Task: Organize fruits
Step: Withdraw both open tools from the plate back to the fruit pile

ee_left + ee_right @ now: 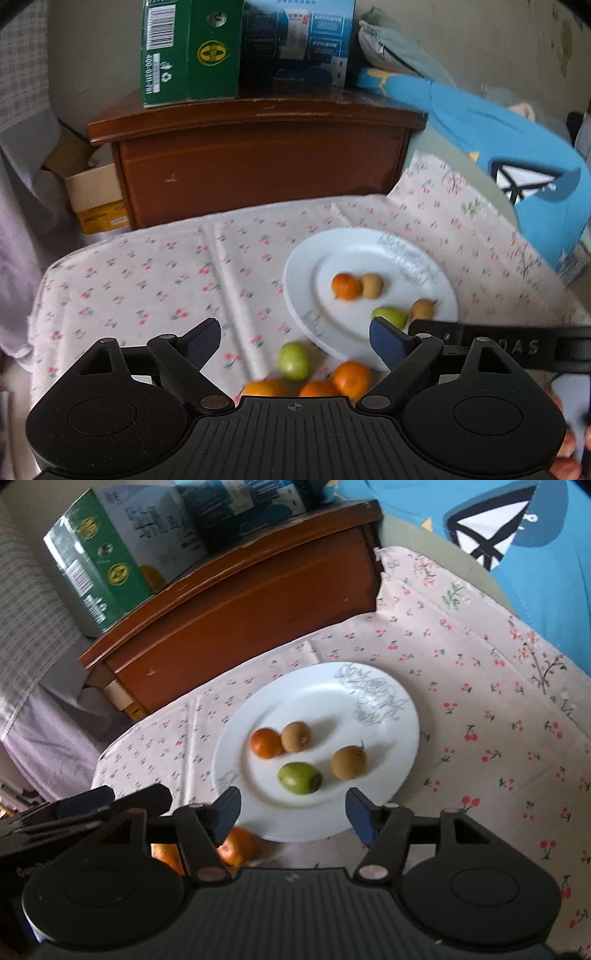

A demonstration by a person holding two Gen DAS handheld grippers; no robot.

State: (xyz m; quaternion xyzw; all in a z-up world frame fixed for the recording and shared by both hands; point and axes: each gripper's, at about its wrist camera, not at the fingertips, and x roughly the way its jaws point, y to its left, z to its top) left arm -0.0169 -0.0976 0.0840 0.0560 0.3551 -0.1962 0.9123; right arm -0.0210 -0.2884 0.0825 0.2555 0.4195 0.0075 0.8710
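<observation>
While four pieces of fruit already sit on the white plate (369, 698), the job looks roughly half done, judging by what is left on the cloth. On the plate, in the middle of the right wrist view, an orange (265, 743) touches a brown fruit (295, 736), with a green fruit (300, 777) just below them and a second brown fruit (348, 762) to its right. Off the plate, at the lower centre of the left wrist view, a loose green fruit (293, 361) lies on the cherry-print tablecloth (147, 273) just beside the plate's near rim, and three loose oranges cluster below it: one (351, 379) at the right, one (318, 388) in the middle and one (264, 388) at the left, the last two partly hidden by the gripper body. The left gripper (295, 341) is spread wide with nothing between its fingers, and the loose green fruit sits just beyond its gap, so it seems the likeliest next pick. The right gripper (293, 814) is likewise spread and empty, hovering over the plate's near edge. Both views are slightly blurred. At least four fruits appear to remain to be moved; whether more lie out of view I cannot tell. A wooden cabinet (258, 162) with boxes on top fills the upper part of both views.
</observation>
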